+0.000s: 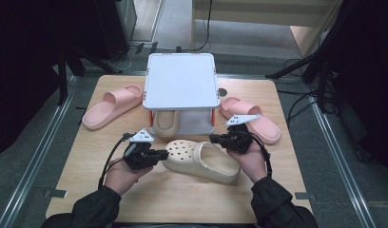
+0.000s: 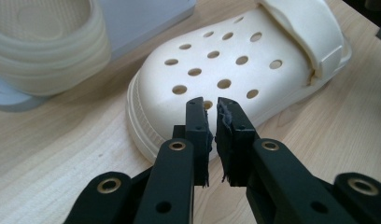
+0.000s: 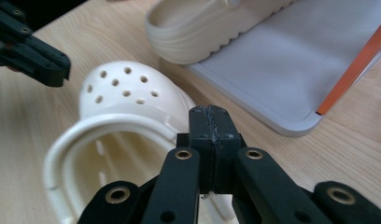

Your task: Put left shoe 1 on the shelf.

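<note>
A cream clog (image 1: 201, 161) with holes in its toe lies on the wooden table (image 1: 87, 156), toe to the left. My left gripper (image 1: 166, 153) sits at the toe; in the left gripper view its jaws (image 2: 213, 109) are nearly closed with a thin gap, nothing between them, just over the clog's toe (image 2: 226, 70). My right gripper (image 1: 212, 138) hovers at the heel side. In the right gripper view its jaws (image 3: 209, 112) are pressed together, empty, above the clog's heel strap (image 3: 118, 126). The left gripper (image 3: 34, 51) shows beyond the toe.
A white two-level rack (image 1: 181, 80) with orange legs (image 3: 352, 70) stands behind the clog, and a second cream clog (image 1: 164, 122) rests on its lower plate. One pink slide (image 1: 111, 105) lies to the rack's left, another pink slide (image 1: 251, 121) to its right.
</note>
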A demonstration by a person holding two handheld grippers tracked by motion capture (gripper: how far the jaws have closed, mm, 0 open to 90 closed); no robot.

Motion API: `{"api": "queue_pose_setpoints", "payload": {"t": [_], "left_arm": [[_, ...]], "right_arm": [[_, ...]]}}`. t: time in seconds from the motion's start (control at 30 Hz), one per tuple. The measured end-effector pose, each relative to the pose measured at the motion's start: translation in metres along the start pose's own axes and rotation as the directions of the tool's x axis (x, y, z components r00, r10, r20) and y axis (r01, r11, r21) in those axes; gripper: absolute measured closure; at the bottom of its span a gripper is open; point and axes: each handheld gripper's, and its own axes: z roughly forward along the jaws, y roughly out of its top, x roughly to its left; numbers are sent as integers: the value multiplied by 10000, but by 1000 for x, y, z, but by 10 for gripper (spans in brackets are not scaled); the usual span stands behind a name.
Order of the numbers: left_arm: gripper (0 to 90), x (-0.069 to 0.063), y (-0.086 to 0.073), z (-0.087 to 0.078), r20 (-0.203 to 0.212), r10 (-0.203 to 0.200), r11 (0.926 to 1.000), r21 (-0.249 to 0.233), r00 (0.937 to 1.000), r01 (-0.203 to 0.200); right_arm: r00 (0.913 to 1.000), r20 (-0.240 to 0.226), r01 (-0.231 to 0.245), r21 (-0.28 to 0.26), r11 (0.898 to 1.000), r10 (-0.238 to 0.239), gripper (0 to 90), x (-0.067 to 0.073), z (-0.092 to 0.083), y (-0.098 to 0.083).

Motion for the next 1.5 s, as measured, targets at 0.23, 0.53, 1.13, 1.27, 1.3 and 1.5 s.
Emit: {"api": "queue_pose_setpoints", "payload": {"t": [0.23, 0.53, 1.13, 1.27, 1.3, 1.5], "left_arm": [[816, -5, -8, 9, -199, 137, 9999, 51, 9997, -136], [820, -8, -10, 16, -309, 524, 9983, 283, 9981, -516], [809, 6, 6, 28, -135, 229, 9996, 165, 9996, -227], [805, 9, 12, 34, 48, 213, 9995, 213, 9998, -214], [805, 10, 13, 35, 25, 196, 9996, 197, 9998, -196], [827, 10, 22, 44, 68, 285, 9995, 133, 9996, -286]], "right_arm": [[10000, -40, -9, 93, 10000, 10, 899, -3, 10, -1], [9998, 53, 171, 313, 9994, -172, 892, 1, 12, -1], [9994, -47, 356, 715, 9968, -354, 899, 23, 13, -15], [9999, -108, 36, 621, 9981, -29, 900, 23, 10, -20], [9999, -106, -66, 631, 9980, 73, 900, 24, 9, -22], [9996, 95, -273, 449, 9986, 269, 900, 30, 3, -30]]}}
